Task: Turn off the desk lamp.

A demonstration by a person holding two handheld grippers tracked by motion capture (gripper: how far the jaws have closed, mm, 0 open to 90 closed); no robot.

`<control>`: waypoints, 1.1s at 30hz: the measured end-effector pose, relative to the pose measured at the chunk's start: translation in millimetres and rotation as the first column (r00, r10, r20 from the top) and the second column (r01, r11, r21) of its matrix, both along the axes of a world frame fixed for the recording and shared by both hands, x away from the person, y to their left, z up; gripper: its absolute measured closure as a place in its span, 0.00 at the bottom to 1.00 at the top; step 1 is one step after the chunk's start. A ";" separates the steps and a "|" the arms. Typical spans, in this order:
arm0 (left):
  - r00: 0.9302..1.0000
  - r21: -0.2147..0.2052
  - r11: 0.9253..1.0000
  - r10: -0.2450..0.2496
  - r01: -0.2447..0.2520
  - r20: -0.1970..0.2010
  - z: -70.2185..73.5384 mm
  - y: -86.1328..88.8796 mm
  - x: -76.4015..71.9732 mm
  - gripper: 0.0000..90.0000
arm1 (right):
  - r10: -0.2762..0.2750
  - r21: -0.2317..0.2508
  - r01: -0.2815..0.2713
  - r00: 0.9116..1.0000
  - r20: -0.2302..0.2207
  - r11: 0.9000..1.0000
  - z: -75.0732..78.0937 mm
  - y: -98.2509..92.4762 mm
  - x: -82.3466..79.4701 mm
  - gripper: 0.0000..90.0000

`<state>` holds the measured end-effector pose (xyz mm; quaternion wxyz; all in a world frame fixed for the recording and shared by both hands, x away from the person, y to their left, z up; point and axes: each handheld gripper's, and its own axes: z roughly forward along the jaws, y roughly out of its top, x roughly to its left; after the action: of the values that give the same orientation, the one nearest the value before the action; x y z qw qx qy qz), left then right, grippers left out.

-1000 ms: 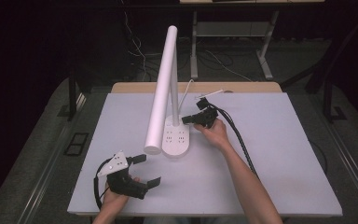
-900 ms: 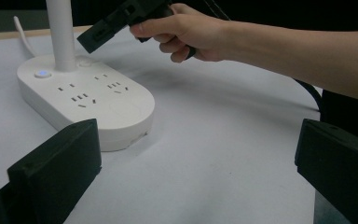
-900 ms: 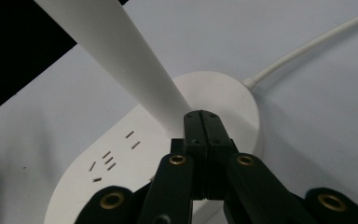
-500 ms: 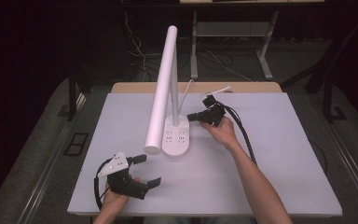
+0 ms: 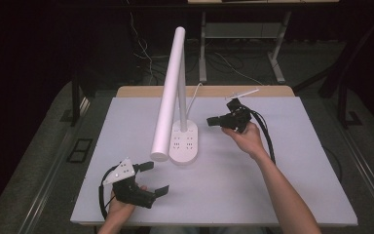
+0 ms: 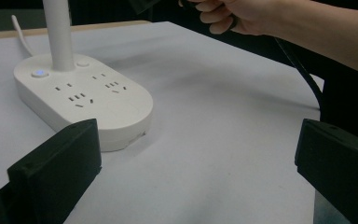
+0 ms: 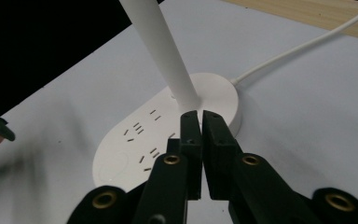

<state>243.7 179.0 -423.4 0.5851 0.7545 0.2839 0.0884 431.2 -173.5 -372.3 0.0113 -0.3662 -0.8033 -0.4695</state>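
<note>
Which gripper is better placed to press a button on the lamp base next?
Probably the right gripper: its jaws are shut and aimed at the lamp base from close by. The left gripper sits open near the table's front edge, farther off.

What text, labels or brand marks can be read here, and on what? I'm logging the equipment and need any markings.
No readable text anywhere.
Lamp base: socket slots and a small blue-lit button, no words or brand.
Lamp tube: plain white, no marks.
Left gripper and right gripper: no labels legible; the grey plate shows small holes, no writing.
</note>
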 end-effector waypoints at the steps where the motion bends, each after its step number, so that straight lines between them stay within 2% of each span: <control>1: 1.000 0.000 1.000 0.000 0.000 0.001 0.0 -0.1 -0.1 0.00 | 0.000 0.000 0.000 1.000 0.000 1.000 0.0 0.0 0.0 0.93; 5: 1.000 -0.005 1.000 0.005 -0.005 0.005 0.5 0.0 -0.4 0.00 | -0.005 0.018 0.005 1.000 0.005 1.000 4.9 -11.2 -10.0 0.86; 6: 1.000 -0.004 1.000 0.005 -0.005 0.005 0.5 0.1 -0.3 0.00 | -0.018 0.022 0.017 1.000 0.013 1.000 7.1 -16.5 -15.8 0.79; 7: 1.000 -0.004 1.000 0.006 -0.006 0.004 0.4 0.1 -0.2 0.00 | -0.018 0.022 0.017 1.000 0.013 1.000 7.1 -16.5 -15.8 0.79; 8: 1.000 -0.004 1.000 0.006 -0.006 0.004 0.4 0.1 -0.2 0.00 | -0.024 0.020 0.023 1.000 0.020 1.000 9.2 -22.1 -21.3 0.72; 9: 1.000 -0.005 1.000 0.006 -0.006 0.005 0.4 0.0 -0.2 0.00 | -0.024 0.020 0.023 1.000 0.020 1.000 9.2 -22.1 -21.3 0.72; 10: 1.000 -0.006 1.000 0.006 -0.006 0.006 0.5 0.0 -0.2 0.00 | -0.039 0.019 0.039 0.999 0.027 0.999 11.2 -27.6 -26.8 0.65; 13: 1.000 -0.007 1.000 0.007 -0.007 0.008 0.8 -0.4 -0.6 0.00 | -0.060 0.027 0.059 0.998 0.034 0.998 13.0 -36.4 -35.8 0.54; 14: 1.000 -0.008 1.000 0.007 -0.006 0.008 0.8 -0.5 -0.6 0.00 | -0.060 0.027 0.059 0.998 0.034 0.998 13.0 -36.4 -35.8 0.54; 15: 1.000 -0.008 1.000 0.006 -0.006 0.008 0.8 -0.5 -0.5 0.00 | -0.072 0.017 0.071 0.996 0.043 0.997 13.7 -40.9 -42.8 0.47; 16: 1.000 -0.008 1.000 0.006 -0.006 0.008 0.8 -0.5 -0.4 0.00 | -0.072 0.017 0.071 0.996 0.043 0.997 13.7 -40.9 -42.8 0.47; 17: 1.000 -0.009 1.000 0.007 -0.007 0.008 0.8 -0.5 -0.4 0.00 | -0.077 0.014 0.076 0.996 0.055 0.997 14.5 -45.8 -50.5 0.38; 20: 1.000 -0.005 1.000 0.006 -0.006 0.009 1.1 -0.3 -0.8 0.00 | -0.094 0.003 0.094 0.993 0.071 0.996 15.8 -53.4 -63.2 0.24; 21: 1.000 -0.005 1.000 0.006 -0.006 0.009 1.2 -0.3 -0.9 0.00 | -0.094 0.003 0.094 0.993 0.071 0.996 15.8 -53.4 -63.2 0.24; 25: 1.000 -0.007 1.000 0.013 -0.013 0.013 1.3 -0.5 -1.0 0.00 | -0.113 0.006 0.113 0.990 0.080 0.994 11.3 -65.1 -87.8 0.01; 26: 1.000 -0.005 1.000 0.013 -0.013 0.014 1.4 -0.5 -1.1 0.00 | -0.120 -0.007 0.121 0.990 0.076 0.993 9.9 -66.9 -92.3 0.01; 27: 1.000 -0.006 1.000 0.014 -0.014 0.014 1.4 -0.7 -1.3 0.00 | -0.120 -0.007 0.121 0.990 0.076 0.993 9.9 -66.9 -92.3 0.01; 28: 1.000 -0.006 1.000 0.014 -0.014 0.014 1.4 -0.8 -1.4 0.00 | -0.119 -0.002 0.119 0.990 0.077 0.993 6.2 -71.4 -101.9 0.01; 32: 1.000 -0.005 1.000 0.014 -0.014 0.016 1.4 -1.2 -1.4 0.00 | -0.136 0.003 0.136 0.987 0.085 0.991 -1.7 -80.5 -121.2 0.01; 33: 1.000 -0.003 1.000 0.014 -0.014 0.016 1.4 -1.0 -1.3 0.00 | -0.136 0.003 0.136 0.987 0.085 0.991 -1.7 -80.5 -121.2 0.01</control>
<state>242.4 178.0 -421.9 0.5877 0.7511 0.2844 0.0981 310.0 -253.9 -374.0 -0.0553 -0.3999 -0.7769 -0.4832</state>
